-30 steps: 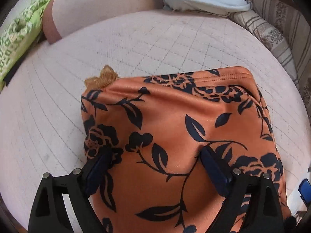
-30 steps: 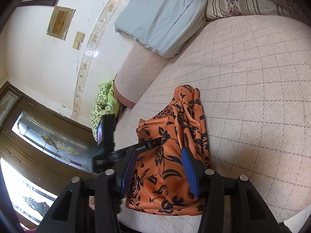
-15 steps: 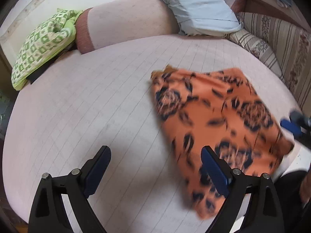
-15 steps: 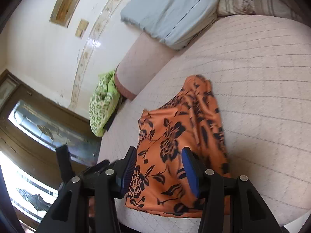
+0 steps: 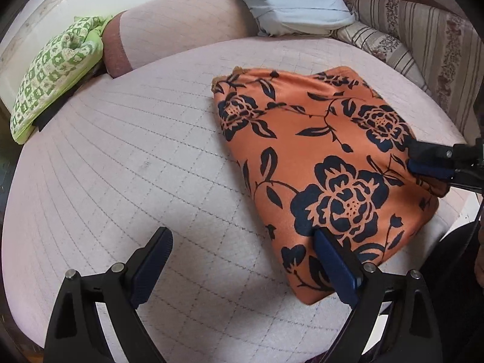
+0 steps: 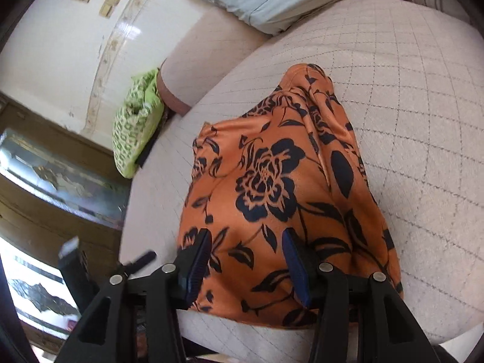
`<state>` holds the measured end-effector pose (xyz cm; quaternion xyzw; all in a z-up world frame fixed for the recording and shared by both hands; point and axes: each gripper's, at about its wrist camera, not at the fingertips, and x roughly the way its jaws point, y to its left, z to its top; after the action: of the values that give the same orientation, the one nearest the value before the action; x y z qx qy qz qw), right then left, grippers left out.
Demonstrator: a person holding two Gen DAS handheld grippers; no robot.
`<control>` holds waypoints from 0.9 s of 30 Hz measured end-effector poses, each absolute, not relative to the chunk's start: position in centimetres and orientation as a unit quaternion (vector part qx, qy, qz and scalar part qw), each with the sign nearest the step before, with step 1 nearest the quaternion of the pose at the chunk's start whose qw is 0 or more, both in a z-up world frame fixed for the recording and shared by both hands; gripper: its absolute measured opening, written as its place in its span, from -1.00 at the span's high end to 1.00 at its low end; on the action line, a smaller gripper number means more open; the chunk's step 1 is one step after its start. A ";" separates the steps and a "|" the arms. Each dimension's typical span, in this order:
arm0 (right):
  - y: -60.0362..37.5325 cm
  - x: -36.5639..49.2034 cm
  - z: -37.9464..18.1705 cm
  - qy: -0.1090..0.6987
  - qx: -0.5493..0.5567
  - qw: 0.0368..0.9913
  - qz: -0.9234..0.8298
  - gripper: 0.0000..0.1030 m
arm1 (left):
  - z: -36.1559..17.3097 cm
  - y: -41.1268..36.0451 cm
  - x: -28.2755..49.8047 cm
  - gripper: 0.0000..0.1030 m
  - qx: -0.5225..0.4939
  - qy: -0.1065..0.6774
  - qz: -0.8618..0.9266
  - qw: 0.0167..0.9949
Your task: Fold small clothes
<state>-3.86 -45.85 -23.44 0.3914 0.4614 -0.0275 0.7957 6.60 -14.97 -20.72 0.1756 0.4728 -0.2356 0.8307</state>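
A folded orange garment with a dark floral print (image 5: 320, 163) lies flat on the quilted pale cushion (image 5: 136, 163); it also shows in the right wrist view (image 6: 272, 193). My left gripper (image 5: 242, 260) is open and empty, above the cushion at the garment's near left edge. My right gripper (image 6: 246, 260) is open, its blue pads over the garment's near edge. In the left wrist view the right gripper (image 5: 435, 163) shows at the garment's right edge, its blue pads against the cloth.
A green patterned cloth (image 5: 54, 84) lies at the cushion's far left. A pale blue pillow (image 5: 287, 0) and striped cushions (image 5: 417, 39) line the back. The cushion's front edge (image 6: 272, 338) drops off just below my right gripper.
My left gripper has let go of the garment and pulled back to the left. The garment now lies flat and folded. My right gripper has moved closer over its near edge.
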 end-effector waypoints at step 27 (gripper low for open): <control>-47.2 9.5 -21.8 0.502 0.333 0.789 -0.118 0.03 | -20.5 -12.6 7.8 -0.90 0.095 0.413 -0.286 0.859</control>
<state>9.51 -47.21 -21.83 0.3332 0.5020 -0.1184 0.7893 7.79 -12.58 -20.45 0.0952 0.4134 -0.2856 0.8593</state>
